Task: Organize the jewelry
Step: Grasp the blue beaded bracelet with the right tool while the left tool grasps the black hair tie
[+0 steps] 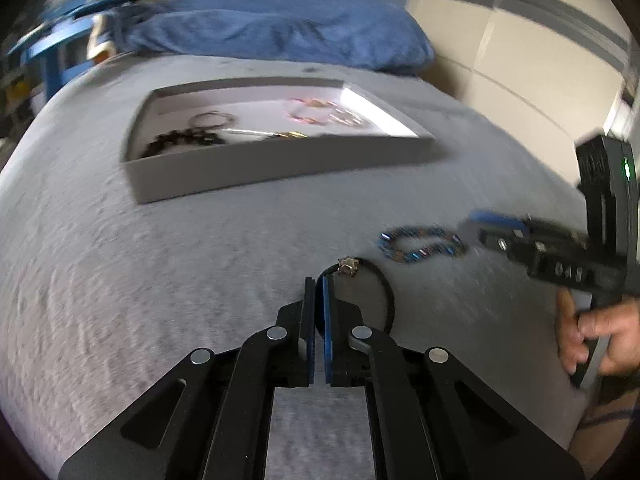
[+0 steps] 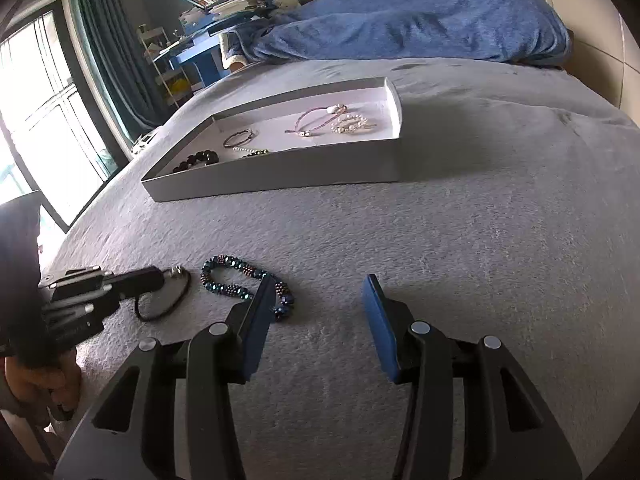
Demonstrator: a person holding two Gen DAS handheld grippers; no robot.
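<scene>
A black cord bracelet (image 1: 386, 292) with a small metal charm (image 1: 347, 267) lies on the grey bed cover. My left gripper (image 1: 319, 280) is shut on its cord near the charm; it also shows in the right wrist view (image 2: 160, 276). A blue and brown beaded bracelet (image 1: 420, 243) (image 2: 244, 286) lies just right of it. My right gripper (image 2: 320, 280) is open and empty, its left finger over the beaded bracelet's end. A white tray (image 1: 280, 168) (image 2: 280, 180) further back holds several bracelets.
A blue blanket (image 2: 420, 20) is heaped behind the tray. A blue shelf with books (image 2: 220, 0) and a window (image 2: 40, 100) are at the left. A wall (image 1: 520, 60) runs along the bed's right side.
</scene>
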